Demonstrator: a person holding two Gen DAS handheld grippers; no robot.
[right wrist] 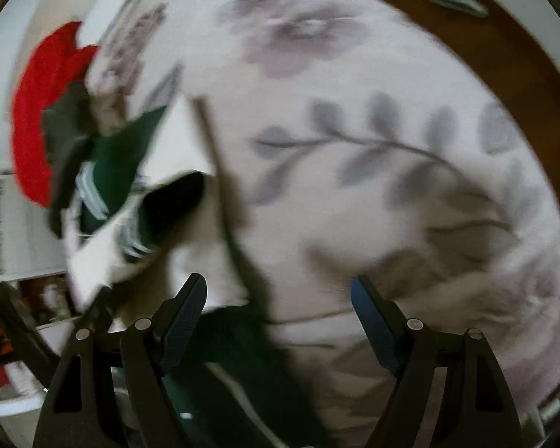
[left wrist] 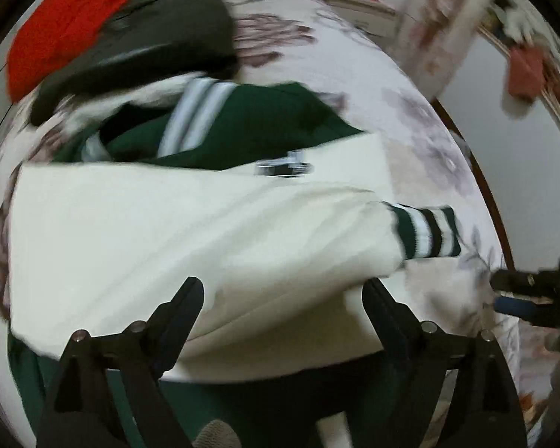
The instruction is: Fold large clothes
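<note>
A red garment (left wrist: 56, 26) sits bunched at the far left corner of the bed (left wrist: 422, 123), and a dark olive-grey garment (left wrist: 149, 37) lies partly over it, spilling toward the middle. Just nearer than those two lies the green and cream varsity jacket (left wrist: 190, 231), spread across the floral bedspread: its green body with white stripes shows at the far side, and a wide cream sleeve is laid across the front of it, ending in a green-and-white striped cuff (left wrist: 425, 231) that points toward the bed's right edge. The left gripper (left wrist: 283, 291) hangs over the near part of that cream sleeve with its fingers spread wide apart and nothing between them; whether the tips touch the cloth I cannot tell, the picture being blurred. Further right, over bare bedspread near the right edge, the right gripper (right wrist: 280, 291) also stands with its fingers well apart and empty, with only a dark green fold of the jacket low between them. From the right wrist view the jacket (right wrist: 112, 171) and the red garment (right wrist: 37, 112) show off to the left side. Beyond the right edge of the bed runs a brown wooden floor (right wrist: 522, 56).
</note>
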